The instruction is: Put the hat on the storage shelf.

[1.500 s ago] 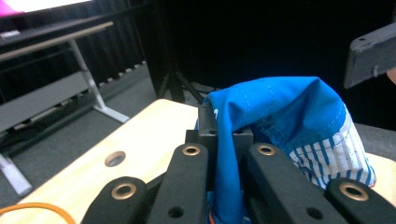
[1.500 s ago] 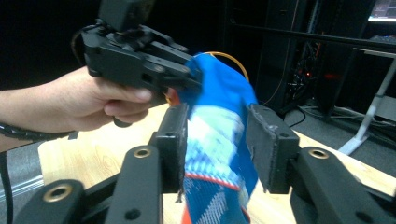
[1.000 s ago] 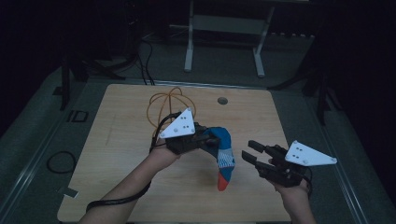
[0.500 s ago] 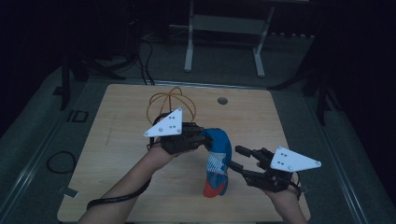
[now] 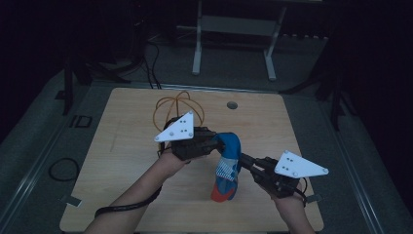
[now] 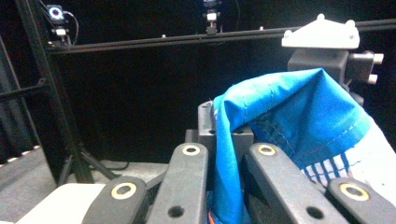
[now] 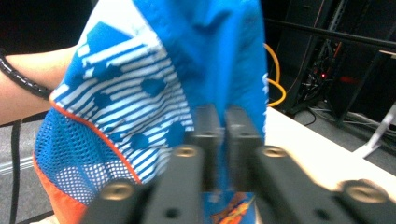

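So the thing both grippers are busy with is a small piece of blue clothing point(image 5: 228, 165) — looks like kids' shorts or swim trunks, though I can't say for sure. It's bright blue up top, then there's a band of white stripes with blue blotches, then a mesh-looking blue section edged with an orange line, and solid orange at the very bottom. It's held up off the wooden table point(image 5: 126, 146), hanging roughly over the middle-right part of it, with the orange end dangling lowest.

The left gripper point(image 5: 214, 144) has the top of it. In the left gripper view its jaws are closed down on a fold of the blue fabric point(image 6: 299, 116), which bunches up into a peak just past the jaws and drapes off to the right, striped part showing at the lower right.

The right gripper point(image 5: 246, 162) comes in from the right side and meets the cloth about halfway down. In the right gripper view its two jaws are pressed nearly together with the blue fabric point(image 7: 154, 93) pinched between them — the cloth hangs right in front of the camera, stripes and mesh to the left.

Behind the left gripper an orange cable point(image 5: 178, 105) loops on the table. There's also a small round hole point(image 5: 232, 105) near the table's far edge.
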Tool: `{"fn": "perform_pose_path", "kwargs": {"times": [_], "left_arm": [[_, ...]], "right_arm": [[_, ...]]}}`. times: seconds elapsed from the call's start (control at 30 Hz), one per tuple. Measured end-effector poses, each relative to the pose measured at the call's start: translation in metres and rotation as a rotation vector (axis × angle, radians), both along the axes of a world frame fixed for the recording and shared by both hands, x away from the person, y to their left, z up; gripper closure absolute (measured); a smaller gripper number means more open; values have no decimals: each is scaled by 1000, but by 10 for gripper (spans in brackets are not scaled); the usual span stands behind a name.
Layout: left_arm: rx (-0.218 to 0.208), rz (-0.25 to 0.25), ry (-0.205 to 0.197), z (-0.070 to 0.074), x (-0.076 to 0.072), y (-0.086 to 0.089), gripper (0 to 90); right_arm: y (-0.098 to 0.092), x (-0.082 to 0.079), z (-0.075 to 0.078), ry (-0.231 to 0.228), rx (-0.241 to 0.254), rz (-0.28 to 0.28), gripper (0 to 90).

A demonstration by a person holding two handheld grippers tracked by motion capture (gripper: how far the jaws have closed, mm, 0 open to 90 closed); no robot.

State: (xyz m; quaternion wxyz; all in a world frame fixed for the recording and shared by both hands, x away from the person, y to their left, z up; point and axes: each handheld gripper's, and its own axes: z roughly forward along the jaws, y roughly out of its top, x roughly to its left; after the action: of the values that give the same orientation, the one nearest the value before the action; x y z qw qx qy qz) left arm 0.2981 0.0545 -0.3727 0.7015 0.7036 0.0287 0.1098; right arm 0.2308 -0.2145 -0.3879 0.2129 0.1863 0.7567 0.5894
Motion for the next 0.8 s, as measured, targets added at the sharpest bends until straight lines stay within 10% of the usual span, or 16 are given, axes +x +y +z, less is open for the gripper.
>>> {"fn": "perform_pose_path", "kwargs": {"times": [0.37, 0.8], "left_arm": [[62, 16, 53, -4, 2, 14, 882], [200, -16, -4, -9, -13, 16, 742]], "right_arm": [[-13, -1, 10, -25, 37, -35, 900], [-33, 0, 31, -58, 88, -74, 900]]}}
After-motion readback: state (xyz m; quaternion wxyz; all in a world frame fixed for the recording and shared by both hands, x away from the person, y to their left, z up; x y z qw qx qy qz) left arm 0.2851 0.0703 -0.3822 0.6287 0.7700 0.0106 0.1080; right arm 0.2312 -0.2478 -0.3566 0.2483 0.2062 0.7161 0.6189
